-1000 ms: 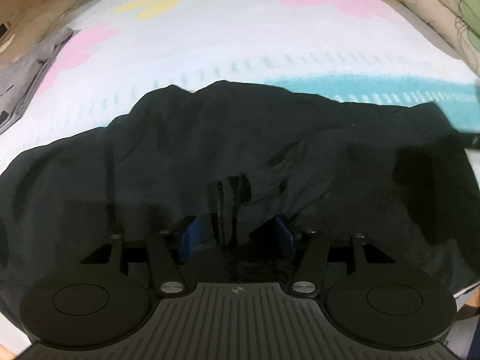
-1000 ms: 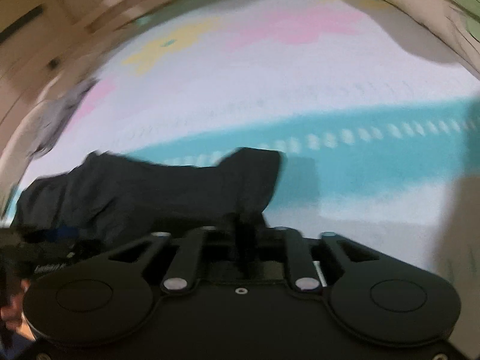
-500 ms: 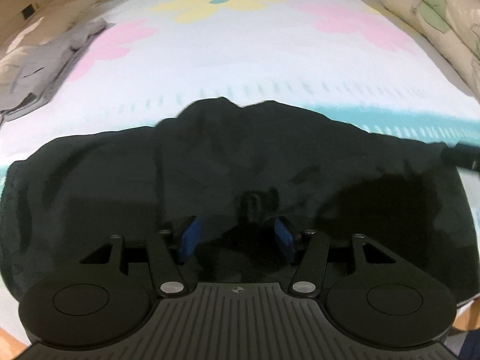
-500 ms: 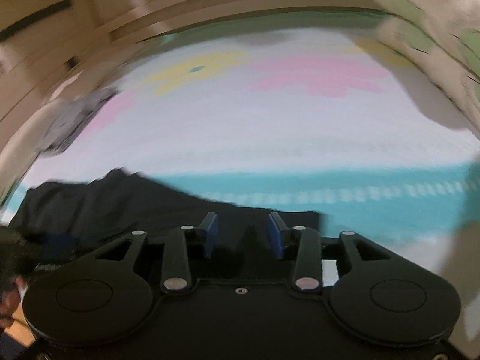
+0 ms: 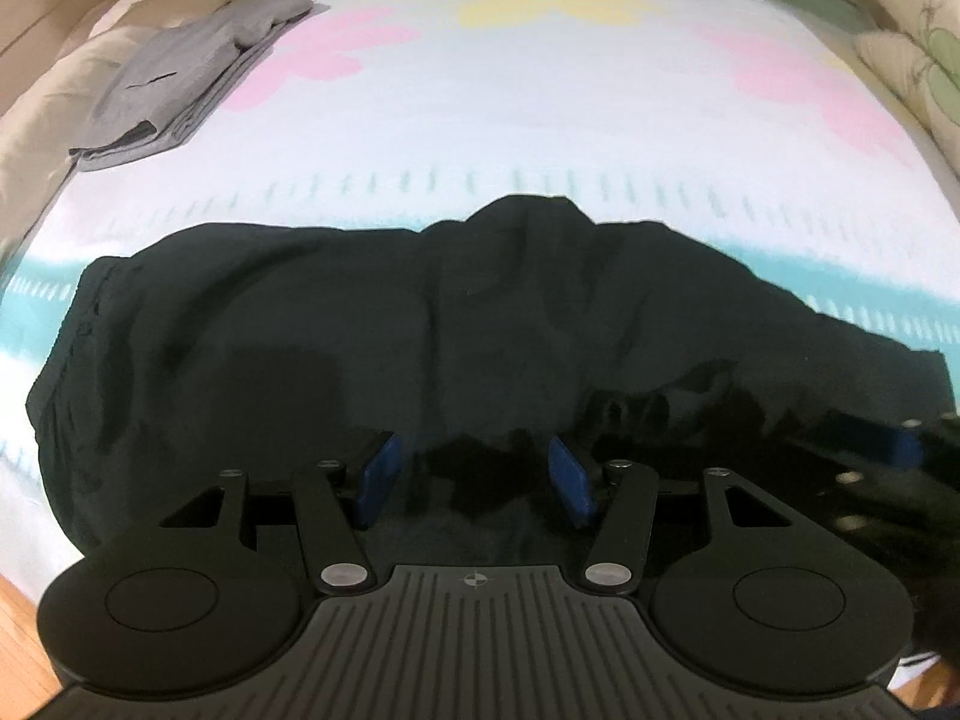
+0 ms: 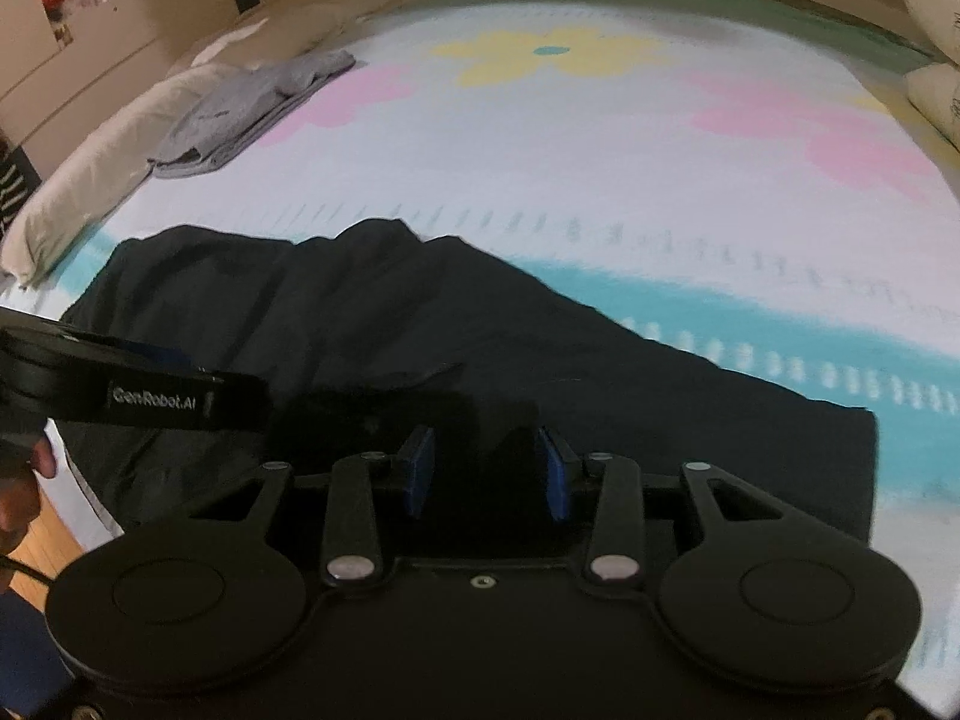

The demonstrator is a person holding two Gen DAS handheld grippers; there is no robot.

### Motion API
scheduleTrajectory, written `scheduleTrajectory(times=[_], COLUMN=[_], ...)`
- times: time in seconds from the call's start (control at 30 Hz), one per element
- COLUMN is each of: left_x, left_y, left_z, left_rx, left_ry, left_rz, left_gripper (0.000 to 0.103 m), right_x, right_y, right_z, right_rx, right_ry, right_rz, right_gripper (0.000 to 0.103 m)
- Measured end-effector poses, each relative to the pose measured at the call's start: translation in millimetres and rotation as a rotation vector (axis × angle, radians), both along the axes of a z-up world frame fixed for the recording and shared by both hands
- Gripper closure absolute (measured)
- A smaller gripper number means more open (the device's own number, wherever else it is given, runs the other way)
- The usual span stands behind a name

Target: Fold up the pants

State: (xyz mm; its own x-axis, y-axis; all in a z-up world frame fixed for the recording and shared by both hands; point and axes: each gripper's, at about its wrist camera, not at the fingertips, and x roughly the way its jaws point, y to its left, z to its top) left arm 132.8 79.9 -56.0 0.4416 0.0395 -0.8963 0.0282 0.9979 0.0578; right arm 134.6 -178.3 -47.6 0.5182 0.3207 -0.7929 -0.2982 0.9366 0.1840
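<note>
The black pants (image 5: 372, 336) lie folded in a wide band across the flowered bedsheet (image 5: 540, 120); they also show in the right wrist view (image 6: 480, 330). My left gripper (image 5: 474, 474) is open, its blue pads apart just above the near edge of the pants. My right gripper (image 6: 483, 471) is open too, over the right part of the pants, and it shows at the right edge of the left wrist view (image 5: 888, 450). The left gripper's body (image 6: 120, 384) crosses the left side of the right wrist view.
A folded grey garment (image 5: 180, 84) lies at the far left of the bed, also in the right wrist view (image 6: 252, 108), beside a cream pillow (image 6: 96, 180). Patterned pillows (image 5: 918, 60) line the right side. Wooden floor (image 5: 18, 630) shows below the near bed edge.
The right gripper went from shut on the pants to open and let the cloth drop. Both grippers pulled back and rose; the pants now lie flatter and wider.
</note>
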Motion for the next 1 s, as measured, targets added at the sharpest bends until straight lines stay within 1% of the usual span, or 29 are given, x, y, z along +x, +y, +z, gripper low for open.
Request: scheduleTrajectory(times=[0.1, 0.17, 0.23, 0.33, 0.43, 0.63, 0.73, 0.83, 0.93, 1.0], left_x=[-4.2, -3.6, -3.6, -2.4, -1.1, -6.4, -6.5, -6.3, -7.1, -8.2], left_y=[-2.8, -3.1, -1.0, 3.2, 7.0, 19.1, 29.2, 35.8, 42.9, 54.2], left_z=[3.9, 3.1, 2.3, 0.6, 0.8, 2.9, 2.5, 2.2, 4.3, 9.1], left_rx=[0.033, 0.055, 0.061, 0.054, 0.047, 0.07, 0.055, 0.044, 0.03, 0.003], left_ry=[-0.03, -0.041, -0.043, -0.037, -0.04, -0.068, -0.058, -0.054, -0.066, -0.091], left_rz=[-0.019, -0.024, -0.028, -0.029, -0.025, -0.016, 0.015, 0.031, 0.032, 0.023], left_gripper=[0.049, 0.049, 0.049, 0.049, 0.049, 0.049, 0.049, 0.049, 0.049, 0.049], right_x=[6.2, 8.5, 9.9, 6.4, 5.3, 8.2, 7.9, 7.9, 6.9, 6.4], right_y=[14.4, 23.6, 31.0, 38.9, 45.9, 46.2, 47.9, 53.8, 58.2, 58.7], right_z=[-5.7, -12.4, -21.0, -25.6, -25.9, -25.0, -25.2, -24.7, -25.4, -25.7], right_rx=[-0.005, -0.029, -0.056, -0.085, -0.121, -0.115, -0.115, -0.126, -0.132, -0.136], right_ry=[0.025, 0.049, 0.075, 0.049, 0.045, 0.066, 0.064, 0.063, 0.059, 0.061], right_rz=[0.014, 0.028, 0.042, 0.073, 0.088, 0.082, 0.077, 0.069, 0.063, 0.056], right_gripper=[0.054, 0.053, 0.047, 0.04, 0.039, 0.037, 0.034, 0.034, 0.031, 0.03])
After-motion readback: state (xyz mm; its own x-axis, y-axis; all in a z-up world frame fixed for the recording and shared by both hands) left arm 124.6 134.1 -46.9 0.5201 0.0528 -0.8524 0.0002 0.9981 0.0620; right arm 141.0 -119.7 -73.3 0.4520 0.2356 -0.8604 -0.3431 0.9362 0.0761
